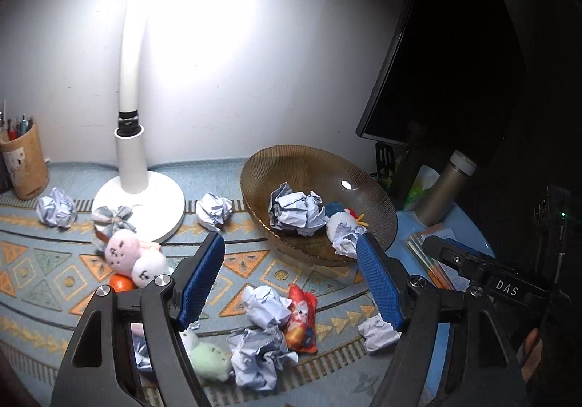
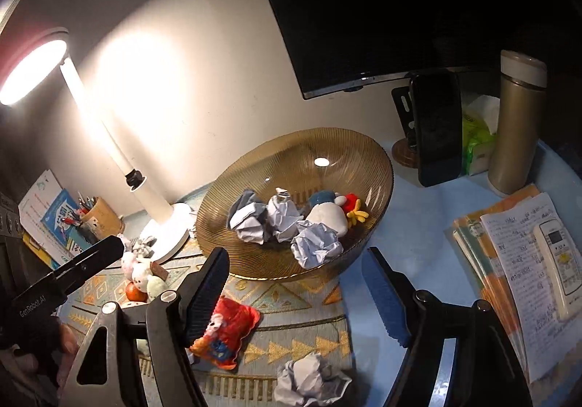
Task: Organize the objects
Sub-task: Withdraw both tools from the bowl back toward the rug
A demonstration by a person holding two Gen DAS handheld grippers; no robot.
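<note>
A dark monitor (image 1: 454,43) fills the upper right. Mid-frame, the amber bowl (image 1: 291,159) holds crumpled paper balls (image 1: 296,212). Low in frame, the left gripper (image 1: 291,283) and right gripper (image 2: 296,298) angle downward, jaws spread, empty.

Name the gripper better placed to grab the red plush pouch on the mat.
Left, probably: the red plush pouch lies between its open gripper's fingers; in the right wrist view it sits left of the open gripper.
</note>
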